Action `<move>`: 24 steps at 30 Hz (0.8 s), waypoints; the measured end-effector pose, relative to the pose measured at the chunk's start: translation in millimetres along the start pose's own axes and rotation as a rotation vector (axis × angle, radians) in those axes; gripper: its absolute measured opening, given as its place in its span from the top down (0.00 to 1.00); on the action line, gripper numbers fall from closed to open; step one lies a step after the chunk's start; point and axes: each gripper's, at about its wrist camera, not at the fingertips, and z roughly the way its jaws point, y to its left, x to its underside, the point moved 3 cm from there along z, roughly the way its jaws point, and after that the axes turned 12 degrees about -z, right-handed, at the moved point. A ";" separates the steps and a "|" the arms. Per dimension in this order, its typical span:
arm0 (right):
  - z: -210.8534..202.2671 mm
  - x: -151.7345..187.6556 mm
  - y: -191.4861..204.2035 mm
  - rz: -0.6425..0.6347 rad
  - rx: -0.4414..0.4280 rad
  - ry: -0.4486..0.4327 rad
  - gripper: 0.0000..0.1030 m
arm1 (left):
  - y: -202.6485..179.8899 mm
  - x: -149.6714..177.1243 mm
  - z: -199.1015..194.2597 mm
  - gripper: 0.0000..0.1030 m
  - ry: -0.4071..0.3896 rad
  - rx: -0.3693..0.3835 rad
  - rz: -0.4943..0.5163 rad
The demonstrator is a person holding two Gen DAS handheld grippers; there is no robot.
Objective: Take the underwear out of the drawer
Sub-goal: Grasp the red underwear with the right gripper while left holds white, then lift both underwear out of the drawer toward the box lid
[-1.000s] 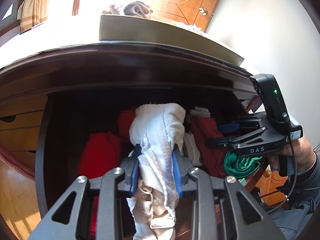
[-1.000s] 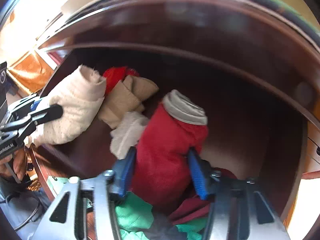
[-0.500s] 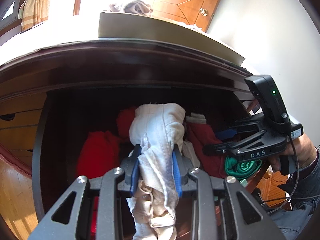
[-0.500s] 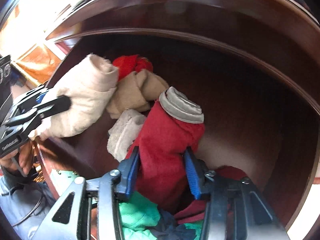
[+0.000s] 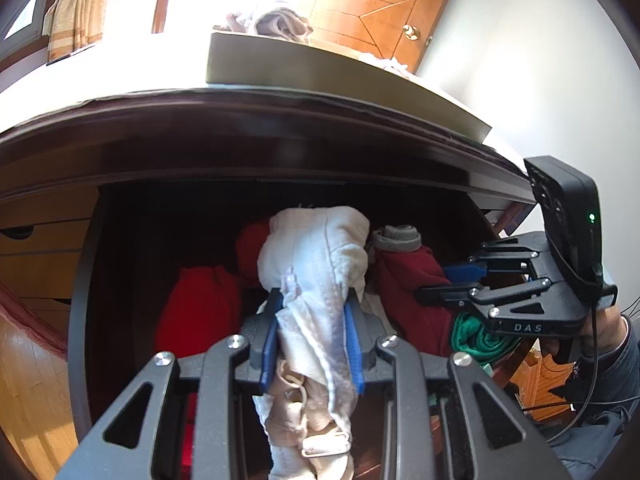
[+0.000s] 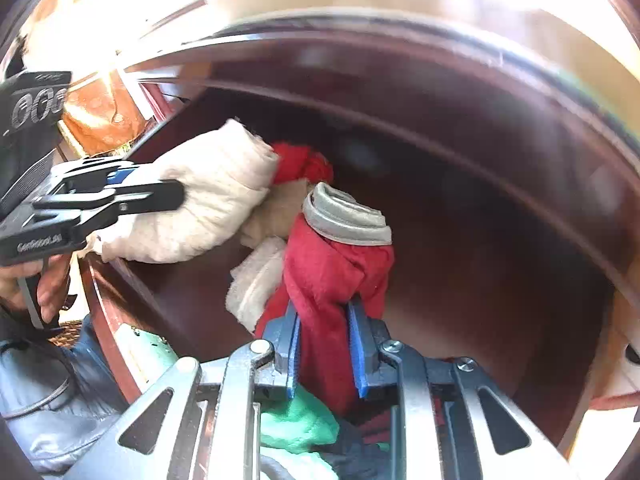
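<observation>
My left gripper (image 5: 314, 340) is shut on white underwear (image 5: 316, 264), held over the open dark wood drawer (image 5: 84, 320); it also shows in the right wrist view (image 6: 216, 200). My right gripper (image 6: 326, 344) is shut on dark red underwear with a grey waistband (image 6: 336, 264), lifted above the drawer floor; it shows in the left wrist view (image 5: 412, 280) with the right gripper (image 5: 448, 280) beside it. Bright red underwear (image 5: 196, 308) and beige pieces (image 6: 276, 212) lie in the drawer.
Green cloth (image 6: 300, 420) hangs below my right gripper. The dresser top (image 5: 240, 120) overhangs the drawer, with a flat box (image 5: 320, 68) and cloth on it. A wooden door (image 5: 380, 12) and wood floor (image 5: 24, 380) lie beyond.
My right gripper has closed tighter on the dark red underwear and lifted it up. The left gripper holds the white underwear nearly still.
</observation>
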 end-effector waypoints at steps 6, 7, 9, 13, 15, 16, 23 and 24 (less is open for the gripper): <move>-10.9 0.2 7.3 -0.035 0.057 -0.066 0.78 | -1.2 0.4 -0.7 0.74 -0.009 0.011 0.009; -12.9 0.4 9.0 -0.043 0.067 -0.075 0.78 | -1.6 0.4 -0.6 0.74 -0.008 0.012 0.011; -17.1 -0.1 9.7 -0.055 0.083 -0.095 0.78 | -1.8 0.6 -1.0 0.74 -0.011 0.013 0.011; -26.8 1.9 12.0 -0.058 0.112 -0.137 0.78 | 1.7 0.9 -4.5 0.74 -0.018 0.017 0.008; -27.3 -1.7 11.1 -0.061 0.123 -0.155 0.78 | 2.0 1.0 -5.5 0.74 -0.021 0.020 0.010; -28.3 -1.0 12.0 -0.062 0.125 -0.161 0.78 | 1.9 1.3 -6.4 0.74 -0.023 0.022 0.011; -40.3 2.6 12.1 -0.074 0.135 -0.216 0.78 | -0.3 0.5 -12.3 0.74 -0.046 0.038 0.021; -41.3 2.9 12.0 -0.075 0.134 -0.224 0.78 | -0.3 0.2 -13.4 0.74 -0.051 0.042 0.021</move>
